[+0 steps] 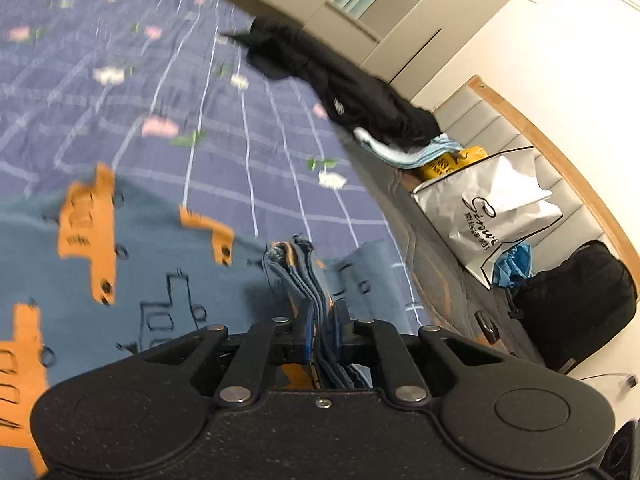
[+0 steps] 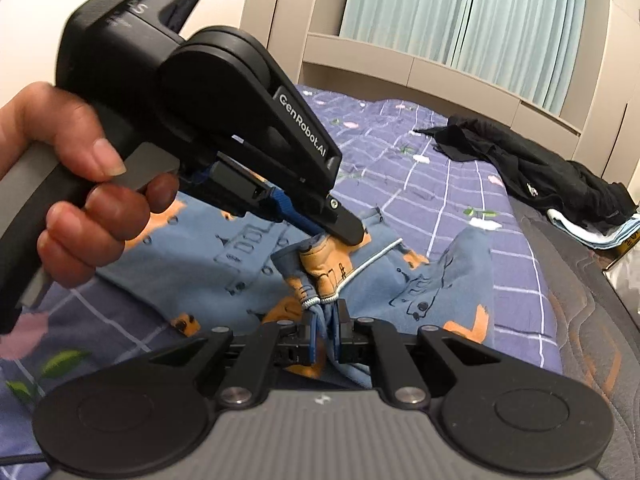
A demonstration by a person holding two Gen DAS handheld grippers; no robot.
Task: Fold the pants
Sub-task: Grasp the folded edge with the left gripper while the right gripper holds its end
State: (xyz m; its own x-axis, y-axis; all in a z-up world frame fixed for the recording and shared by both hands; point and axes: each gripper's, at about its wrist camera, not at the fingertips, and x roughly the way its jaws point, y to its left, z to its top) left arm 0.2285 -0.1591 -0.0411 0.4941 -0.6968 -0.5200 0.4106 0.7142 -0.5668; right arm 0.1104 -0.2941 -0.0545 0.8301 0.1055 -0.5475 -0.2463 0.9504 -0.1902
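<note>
Both grippers are clamped on the pants [image 2: 224, 248], a small blue pair printed with orange and outlined vehicles, spread over a purple checked bedspread [image 1: 168, 92]. The left gripper [image 1: 322, 320] pinches a stack of several bunched fabric layers at one edge, and in the right wrist view it comes down from the upper left, held by the person's hand [image 2: 84, 200], with its tips on the gathered cloth just beyond the right gripper [image 2: 325, 332]. The right gripper bites the waistband region, where a white drawstring [image 2: 360, 268] is knotted and trails off to the far right. One leg [image 2: 460, 280] of the pants lies flat to the right.

Judging by the two grips sitting close together on gathered material, the fold is under way: an edge is probably being carried across the garment. Next, that edge likely needs to be laid flat onto the rest of the pants, aligned with the opposite side, before either grip lets go. A dark jacket [image 2: 532, 172] lies well apart at the far right of the bed.
</note>
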